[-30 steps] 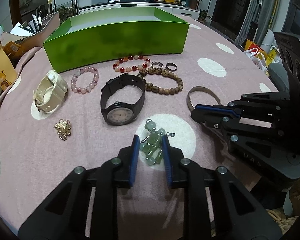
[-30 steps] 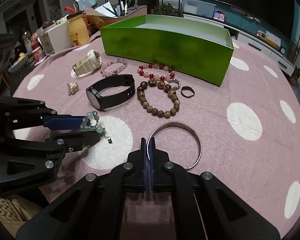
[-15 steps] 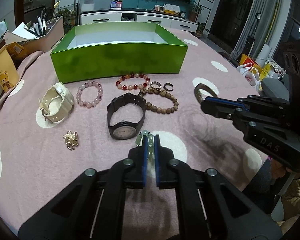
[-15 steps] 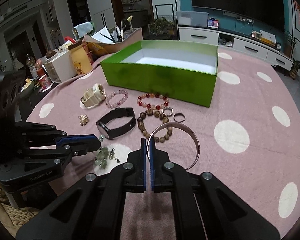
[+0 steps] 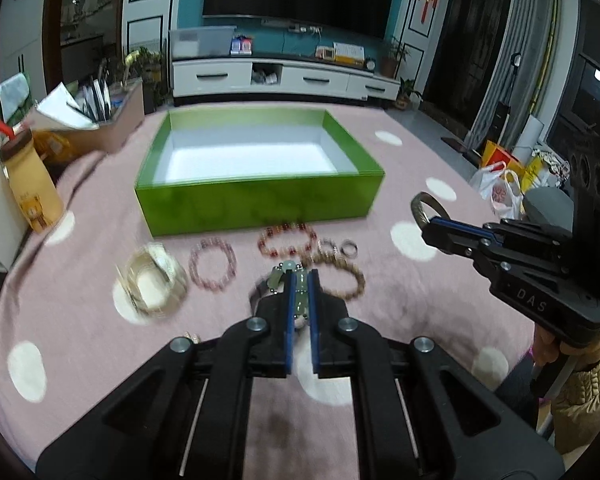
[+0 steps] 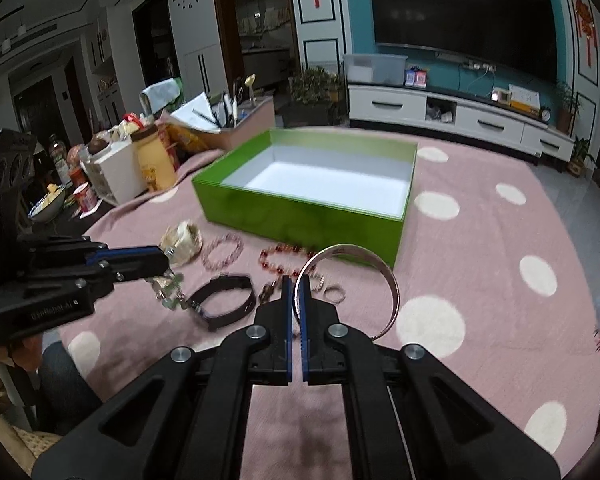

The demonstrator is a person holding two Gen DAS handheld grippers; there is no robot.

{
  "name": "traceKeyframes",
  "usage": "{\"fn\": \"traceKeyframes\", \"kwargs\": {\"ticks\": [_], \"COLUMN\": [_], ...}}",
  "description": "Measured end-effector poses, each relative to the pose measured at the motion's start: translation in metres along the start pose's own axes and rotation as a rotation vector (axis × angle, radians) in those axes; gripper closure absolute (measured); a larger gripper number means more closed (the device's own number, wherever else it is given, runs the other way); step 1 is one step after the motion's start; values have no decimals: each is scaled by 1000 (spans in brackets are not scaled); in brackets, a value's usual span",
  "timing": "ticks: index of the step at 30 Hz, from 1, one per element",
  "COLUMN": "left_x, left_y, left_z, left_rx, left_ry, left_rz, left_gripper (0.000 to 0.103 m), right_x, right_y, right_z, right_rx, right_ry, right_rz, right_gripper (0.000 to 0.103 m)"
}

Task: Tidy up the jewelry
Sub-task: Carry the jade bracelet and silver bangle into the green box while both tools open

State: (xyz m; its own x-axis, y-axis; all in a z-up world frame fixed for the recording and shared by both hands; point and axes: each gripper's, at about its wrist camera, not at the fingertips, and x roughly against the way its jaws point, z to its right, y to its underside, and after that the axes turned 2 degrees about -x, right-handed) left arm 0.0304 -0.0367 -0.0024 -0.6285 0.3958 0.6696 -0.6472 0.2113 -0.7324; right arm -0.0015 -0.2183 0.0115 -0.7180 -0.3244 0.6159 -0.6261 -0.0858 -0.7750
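Left tongs (image 5: 301,292) clamping green bead charm (image 5: 298,294), right tongs (image 6: 296,300) clamping silver bangle (image 6: 392,292), both pieces hanging above counter (image 5: 80,320) just short of green box (image 5: 260,200). Carrying both over near wall, lowering inside white floor before releasing, keeping grips firm so dangling charm not snagging on rim. Other bracelets, watches, rings lying just in front of box. Reading "DAS" on right tool body; left tool label too blurred.
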Motion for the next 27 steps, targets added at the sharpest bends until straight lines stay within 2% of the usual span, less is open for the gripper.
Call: {"fn": "traceKeyframes", "kwargs": {"ticks": [9, 15, 21, 27], "left_x": [-7, -26, -55, -97], "left_y": [-62, -103, -132, -147], "left_z": [-22, -38, -54, -74], "left_rx": [-2, 4, 24, 44], "left_ry": [-50, -119, -172, -235], "left_rz": [74, 96, 78, 16], "left_gripper": [97, 97, 97, 97], "right_x": [-11, -31, -66, -106], "right_y": [-47, -74, -95, -107], "right_z": [7, 4, 5, 13], "right_rx": [-7, -1, 4, -26], "right_ry": [33, 21, 20, 39], "right_rz": [105, 145, 128, 81], "right_gripper": [100, 100, 100, 100]}}
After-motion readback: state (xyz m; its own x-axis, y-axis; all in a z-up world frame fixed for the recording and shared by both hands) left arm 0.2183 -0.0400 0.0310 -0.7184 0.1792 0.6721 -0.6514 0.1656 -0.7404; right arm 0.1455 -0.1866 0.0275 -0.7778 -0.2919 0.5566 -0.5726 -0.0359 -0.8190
